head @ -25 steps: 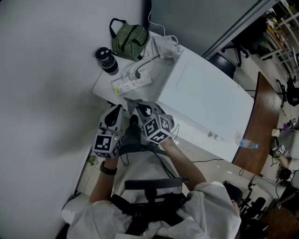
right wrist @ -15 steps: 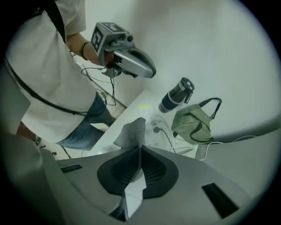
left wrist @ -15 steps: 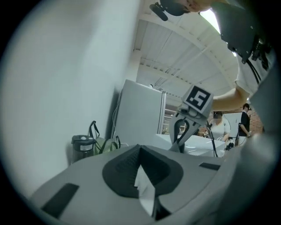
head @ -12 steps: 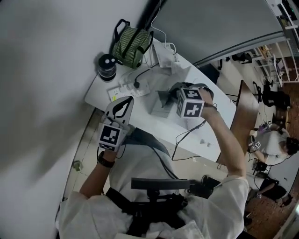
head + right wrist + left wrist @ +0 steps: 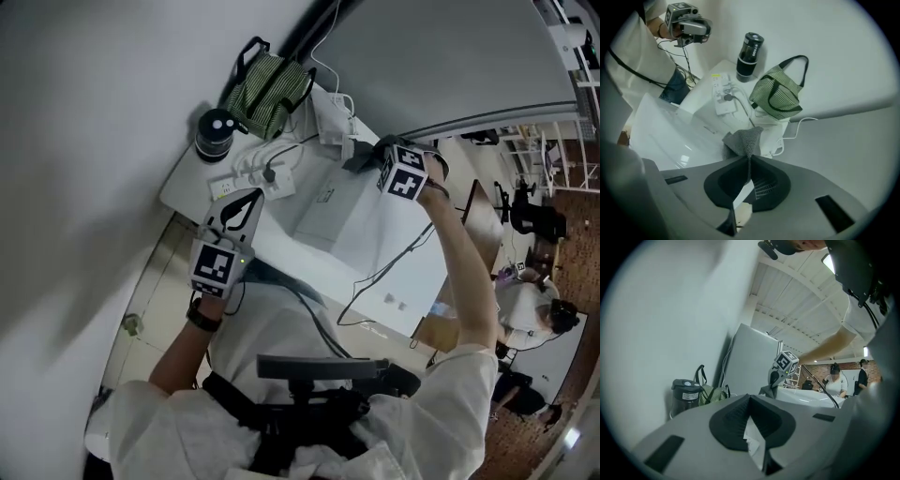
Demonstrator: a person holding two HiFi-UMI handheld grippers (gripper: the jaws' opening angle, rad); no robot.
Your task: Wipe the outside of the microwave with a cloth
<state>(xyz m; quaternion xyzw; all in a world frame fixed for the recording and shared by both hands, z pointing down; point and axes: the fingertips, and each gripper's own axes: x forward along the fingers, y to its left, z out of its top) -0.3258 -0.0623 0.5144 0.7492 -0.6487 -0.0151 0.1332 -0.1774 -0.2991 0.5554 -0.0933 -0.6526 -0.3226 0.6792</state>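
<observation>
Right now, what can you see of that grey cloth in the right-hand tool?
The cloth is a grey piece, knitted by its look, crumpled into folds. The right gripper has its jaws shut on one edge, so it fans out beyond the tips. It lies at the far corner of the white microwave, seemingly against its top.

A green striped bag (image 5: 267, 86) is sitting at the back of the white surface (image 5: 180, 193). A black flask (image 5: 215, 134) is standing upright just beside it, and a white power strip (image 5: 251, 178) is lying near both, carrying a plug.
</observation>
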